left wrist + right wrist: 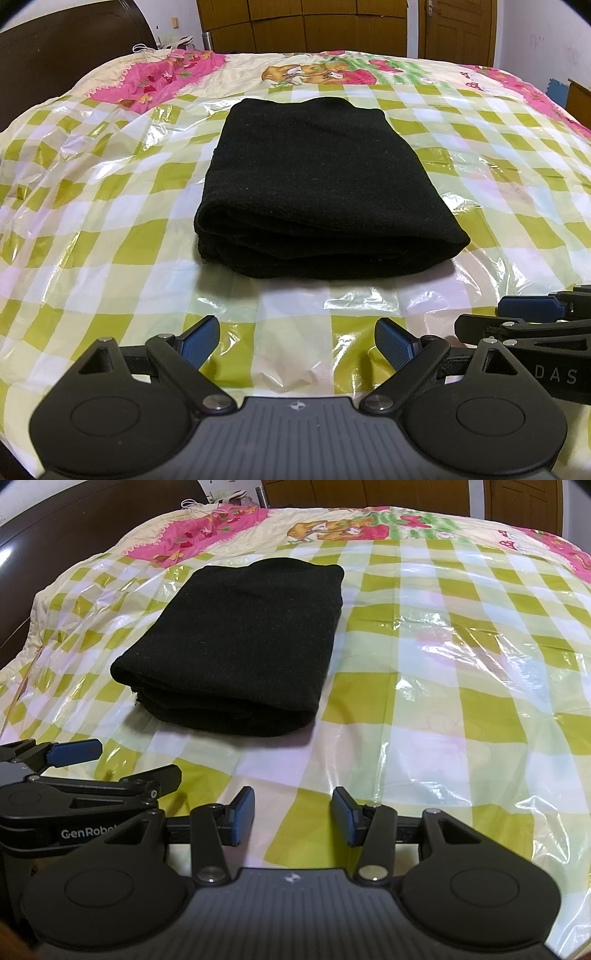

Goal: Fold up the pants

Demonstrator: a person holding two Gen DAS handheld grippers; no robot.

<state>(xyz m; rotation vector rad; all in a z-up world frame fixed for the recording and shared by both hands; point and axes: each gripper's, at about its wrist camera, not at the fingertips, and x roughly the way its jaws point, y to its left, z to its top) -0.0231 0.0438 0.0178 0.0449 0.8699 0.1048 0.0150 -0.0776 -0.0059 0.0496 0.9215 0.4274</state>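
Note:
The black pants (317, 188) lie folded into a thick rectangular stack on the bed, with the layered fold edge facing me. They also show in the right wrist view (236, 646), left of centre. My left gripper (295, 341) is open and empty, a short way in front of the stack. My right gripper (293, 816) is open and empty, in front and to the right of the stack. The right gripper shows at the right edge of the left wrist view (532, 317). The left gripper shows at the left edge of the right wrist view (88, 764).
The bed is covered by a shiny green-and-white checked plastic sheet (110, 229) over a pink cartoon quilt (159, 77). A dark headboard (62, 48) stands at the far left. Wooden wardrobes and a door (458, 29) line the back wall.

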